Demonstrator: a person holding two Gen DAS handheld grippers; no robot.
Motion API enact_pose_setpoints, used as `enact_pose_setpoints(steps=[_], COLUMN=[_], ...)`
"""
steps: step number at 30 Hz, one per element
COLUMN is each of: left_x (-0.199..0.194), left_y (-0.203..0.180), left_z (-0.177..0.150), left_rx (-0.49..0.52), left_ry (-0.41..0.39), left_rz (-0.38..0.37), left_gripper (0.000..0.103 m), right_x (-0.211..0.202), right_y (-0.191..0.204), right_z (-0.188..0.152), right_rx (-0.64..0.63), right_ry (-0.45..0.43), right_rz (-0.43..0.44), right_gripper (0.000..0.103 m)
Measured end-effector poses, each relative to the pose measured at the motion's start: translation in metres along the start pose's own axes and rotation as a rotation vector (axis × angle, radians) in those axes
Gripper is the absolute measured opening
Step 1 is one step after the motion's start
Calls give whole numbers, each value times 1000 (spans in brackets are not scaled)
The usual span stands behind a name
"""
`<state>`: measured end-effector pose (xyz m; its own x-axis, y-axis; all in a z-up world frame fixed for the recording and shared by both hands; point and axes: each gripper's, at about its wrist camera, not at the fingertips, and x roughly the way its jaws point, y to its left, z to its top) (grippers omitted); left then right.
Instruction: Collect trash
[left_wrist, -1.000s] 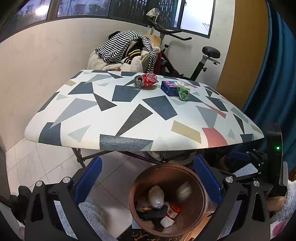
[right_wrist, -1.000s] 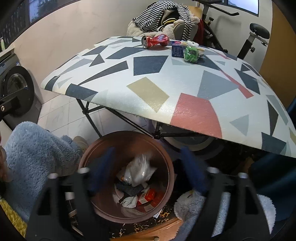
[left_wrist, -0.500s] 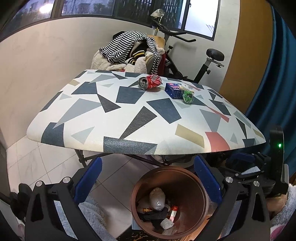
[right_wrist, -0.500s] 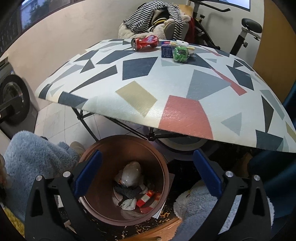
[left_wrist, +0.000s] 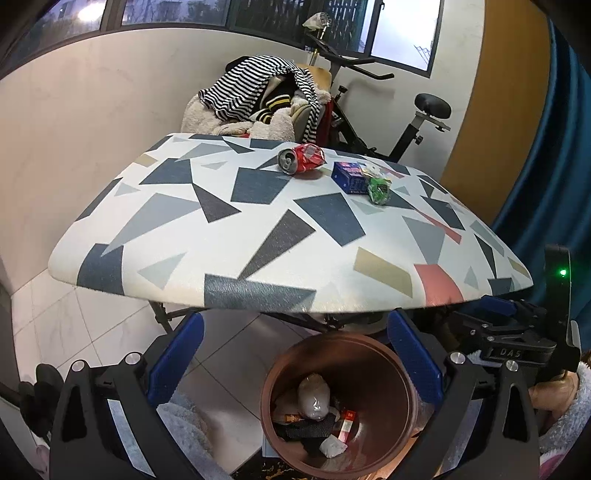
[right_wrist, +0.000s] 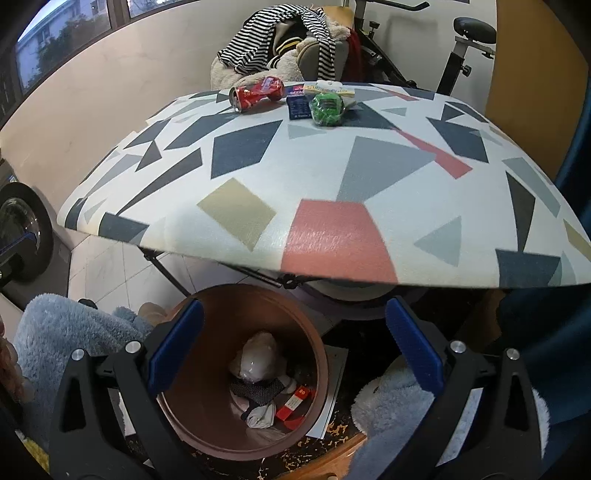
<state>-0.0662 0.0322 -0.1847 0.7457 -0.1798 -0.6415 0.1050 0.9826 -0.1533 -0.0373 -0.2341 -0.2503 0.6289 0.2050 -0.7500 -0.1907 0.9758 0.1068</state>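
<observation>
A brown bin (left_wrist: 402, 384) (right_wrist: 207, 435) stands on the floor under the table's near edge, holding a crumpled clear wrapper (left_wrist: 313, 398) (right_wrist: 258, 356) and other scraps. On the table's far side lie a crushed red can (left_wrist: 301, 158) (right_wrist: 256, 92), a blue box (left_wrist: 349, 177) (right_wrist: 298, 105) and a green crumpled wrapper (left_wrist: 378, 190) (right_wrist: 327, 109). My left gripper (left_wrist: 291, 354) is open and empty, low in front of the bin. My right gripper (right_wrist: 293, 350) is open and empty above the bin; its body shows in the left wrist view (left_wrist: 517, 339).
The patterned table (left_wrist: 258, 236) (right_wrist: 332, 177) overhangs the bin on folding legs. Behind it stand a chair heaped with striped clothes (left_wrist: 258, 99) and an exercise bike (left_wrist: 424, 122). A washing machine (right_wrist: 22, 236) stands at left. A blue curtain (left_wrist: 554, 147) hangs at right.
Both grippers have risen and tilted up from the bin toward the table. The wrapper that was falling a second ago now lies in the bin. The right gripper's jaws stand open and empty.
</observation>
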Motion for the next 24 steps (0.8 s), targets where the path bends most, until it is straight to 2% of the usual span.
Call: enact_pose_setpoints(steps=[6,11,15,19,21,24], left_x=[7,18,35,58,68,83], left_y=[6,15,24,33,35,40], left_z=[30,61,83,108,120,136], left_rx=[7,-3,-21,-30,-26,-34], left_ry=[-20,-40,-26,1,2,3], left_rz=[9,14,12,6,6,4], left_gripper=[97,97,97,97,97,97], right_x=[1,5,12,39,51,96], right_y=[-21,-43,-54,-61,-60,-59], right_z=[27,69,97,135,147,176], right_rx=[29,56,39,12,6,9], right_ry=[-51,-105,-142,-161,-156,-113], right_rz=[-28,-50,-37,-8,3,25], right_gripper=[97,97,97,95,84,82])
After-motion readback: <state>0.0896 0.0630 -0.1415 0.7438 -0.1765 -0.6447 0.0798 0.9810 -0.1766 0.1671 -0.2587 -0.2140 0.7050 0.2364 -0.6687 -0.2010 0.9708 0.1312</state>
